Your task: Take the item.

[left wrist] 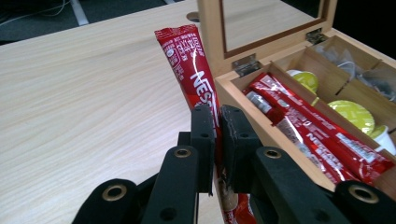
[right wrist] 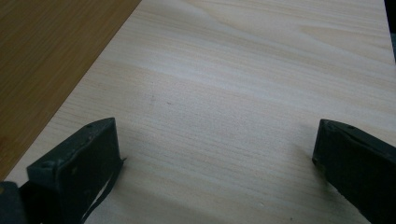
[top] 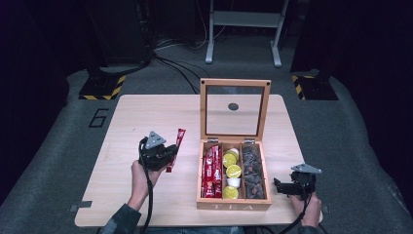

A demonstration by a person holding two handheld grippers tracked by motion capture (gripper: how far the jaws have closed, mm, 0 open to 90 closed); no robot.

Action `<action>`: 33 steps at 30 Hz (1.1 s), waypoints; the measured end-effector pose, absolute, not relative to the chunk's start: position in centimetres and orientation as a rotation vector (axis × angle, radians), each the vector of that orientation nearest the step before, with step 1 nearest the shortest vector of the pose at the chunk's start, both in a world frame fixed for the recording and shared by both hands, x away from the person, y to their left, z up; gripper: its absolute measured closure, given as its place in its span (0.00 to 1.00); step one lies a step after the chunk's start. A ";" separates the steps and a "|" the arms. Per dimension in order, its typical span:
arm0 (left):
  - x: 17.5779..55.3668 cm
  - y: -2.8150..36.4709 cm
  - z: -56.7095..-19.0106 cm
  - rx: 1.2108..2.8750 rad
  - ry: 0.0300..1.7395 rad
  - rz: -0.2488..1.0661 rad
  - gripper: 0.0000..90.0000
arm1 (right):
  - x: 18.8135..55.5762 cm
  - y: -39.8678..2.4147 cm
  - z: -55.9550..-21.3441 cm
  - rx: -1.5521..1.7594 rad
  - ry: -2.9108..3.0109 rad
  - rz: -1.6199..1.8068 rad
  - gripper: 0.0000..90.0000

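Observation:
My left gripper is shut on a red Nescafe stick sachet, which juts up past the jaws just left of the open wooden tea box. The box's left compartment holds more red sachets, the middle one yellow-lidded capsules, the right one dark tea bags. Its glass lid stands upright. My right gripper is open over bare table to the right of the box, nothing between its jaws.
The light wooden table has free room left of and behind the box. The box's brown side wall lies close by the right gripper's left jaw. Beyond the table stand a grey metal frame and striped floor plates.

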State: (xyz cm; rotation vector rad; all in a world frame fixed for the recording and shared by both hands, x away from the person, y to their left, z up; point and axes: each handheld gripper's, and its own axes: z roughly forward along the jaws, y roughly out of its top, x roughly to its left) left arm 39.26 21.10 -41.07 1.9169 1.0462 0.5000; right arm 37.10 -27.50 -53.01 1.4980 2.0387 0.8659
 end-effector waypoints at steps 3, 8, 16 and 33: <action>39.5 21.3 -41.2 1.910 1.061 0.502 0.92 | 37.1 -27.5 -53.0 1.494 2.040 0.866 0.00; 40.9 22.3 -42.0 1.884 1.123 0.506 0.92 | 37.1 -27.5 -53.0 1.498 2.037 0.866 0.00; 42.4 23.4 -42.8 1.880 1.182 0.526 0.92 | 37.1 -27.5 -53.0 1.499 2.038 0.866 0.00; 46.1 24.1 -45.6 1.898 1.284 0.529 0.92 | 37.1 -27.5 -53.0 1.500 2.036 0.866 0.00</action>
